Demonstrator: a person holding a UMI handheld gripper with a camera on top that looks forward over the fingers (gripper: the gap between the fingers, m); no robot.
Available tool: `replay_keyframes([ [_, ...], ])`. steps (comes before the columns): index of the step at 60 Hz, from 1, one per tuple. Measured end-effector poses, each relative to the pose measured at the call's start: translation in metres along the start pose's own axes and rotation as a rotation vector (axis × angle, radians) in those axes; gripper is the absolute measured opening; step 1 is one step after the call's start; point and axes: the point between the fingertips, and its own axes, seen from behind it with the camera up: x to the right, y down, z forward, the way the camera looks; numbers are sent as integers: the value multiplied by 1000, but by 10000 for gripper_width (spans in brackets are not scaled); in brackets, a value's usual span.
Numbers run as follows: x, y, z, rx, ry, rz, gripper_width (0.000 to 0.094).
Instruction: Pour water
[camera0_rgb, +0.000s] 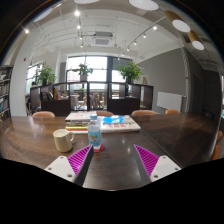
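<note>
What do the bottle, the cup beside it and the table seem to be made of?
The bottle, just ahead of the open gripper, looks like clear plastic: see-through body, blue label. The cup seems matte, pale yellow-green plastic or ceramic; I cannot tell which. The table looks like dark wood with a smooth finish that faintly reflects light.

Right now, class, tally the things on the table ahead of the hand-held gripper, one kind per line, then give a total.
Water bottle: 1
Cup: 1
Stack of books: 1, too far away to count the books in it
Total: 3
The hand-held gripper is open and holds nothing.
</note>
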Motion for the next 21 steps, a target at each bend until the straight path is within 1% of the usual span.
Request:
replay_keyframes([
  [7, 16, -5, -13, -7, 33, -12, 809],
  [21, 23, -9, -26, 8, 29, -6, 807],
])
